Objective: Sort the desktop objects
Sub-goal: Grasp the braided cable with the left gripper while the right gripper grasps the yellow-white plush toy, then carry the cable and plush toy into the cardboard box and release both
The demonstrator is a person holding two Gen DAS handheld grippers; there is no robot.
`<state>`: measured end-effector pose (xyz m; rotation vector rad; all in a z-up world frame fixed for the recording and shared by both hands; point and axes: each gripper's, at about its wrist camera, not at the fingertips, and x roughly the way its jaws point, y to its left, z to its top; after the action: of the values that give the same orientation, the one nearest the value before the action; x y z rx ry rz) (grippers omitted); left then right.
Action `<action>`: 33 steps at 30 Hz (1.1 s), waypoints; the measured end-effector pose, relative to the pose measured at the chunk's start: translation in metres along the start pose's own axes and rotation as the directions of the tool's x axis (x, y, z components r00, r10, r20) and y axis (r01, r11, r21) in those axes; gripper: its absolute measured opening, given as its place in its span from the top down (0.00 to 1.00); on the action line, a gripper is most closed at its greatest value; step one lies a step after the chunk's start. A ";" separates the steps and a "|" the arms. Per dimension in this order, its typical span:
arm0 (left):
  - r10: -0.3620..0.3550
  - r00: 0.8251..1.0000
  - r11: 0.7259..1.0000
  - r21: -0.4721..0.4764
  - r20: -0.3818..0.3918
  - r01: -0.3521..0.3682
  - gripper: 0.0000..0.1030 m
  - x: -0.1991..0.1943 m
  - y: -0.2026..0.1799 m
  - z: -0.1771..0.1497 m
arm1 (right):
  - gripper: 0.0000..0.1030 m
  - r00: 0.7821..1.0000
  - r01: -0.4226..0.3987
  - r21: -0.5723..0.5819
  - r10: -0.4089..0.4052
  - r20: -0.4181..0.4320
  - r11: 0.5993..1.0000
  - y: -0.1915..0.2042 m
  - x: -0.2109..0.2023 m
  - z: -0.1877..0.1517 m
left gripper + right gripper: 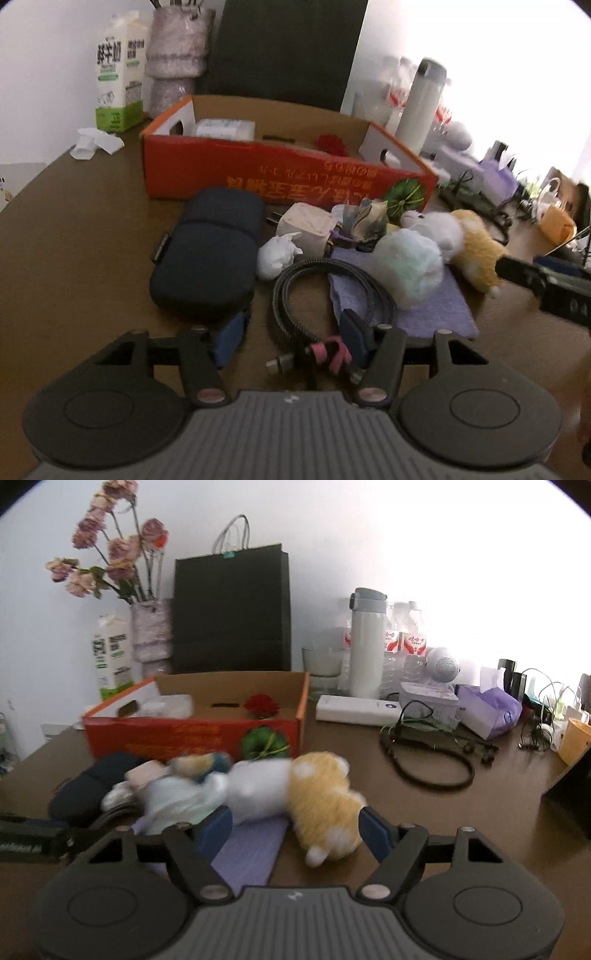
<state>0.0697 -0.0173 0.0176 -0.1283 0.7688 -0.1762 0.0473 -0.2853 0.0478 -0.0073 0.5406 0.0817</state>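
A red cardboard box stands on the brown table, also in the right wrist view. In front lie a dark pouch, a coiled black cable with a pink tie, a white wad, a pale fluffy ball, a purple cloth and a yellow-white plush toy. My left gripper is open, its fingers either side of the cable's near end. My right gripper is open around the plush toy.
Behind the box stand a milk carton, a vase of dried flowers, a black paper bag and a white flask. At right lie a power bank, a tissue pack and cables.
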 end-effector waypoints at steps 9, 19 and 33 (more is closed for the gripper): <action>0.081 0.996 0.995 0.048 0.038 -0.083 0.85 0.010 -0.012 -0.005 | 0.49 0.988 -0.042 0.011 0.043 -0.145 0.999 -0.022 0.083 0.006; 0.036 0.991 0.999 -0.004 0.130 -0.036 0.88 -0.063 -0.005 -0.025 | 0.56 0.999 -0.021 0.111 0.016 0.044 0.994 -0.024 -0.008 -0.001; -0.066 0.986 0.997 -0.021 0.154 0.070 0.92 -0.128 -0.009 -0.085 | 0.56 0.993 -0.114 0.175 0.119 -0.018 0.978 0.027 -0.124 -0.092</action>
<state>-0.0808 -0.0046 0.0456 -0.1910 0.6137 -0.2190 -0.1082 -0.2702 0.0328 0.1935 0.5744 0.1490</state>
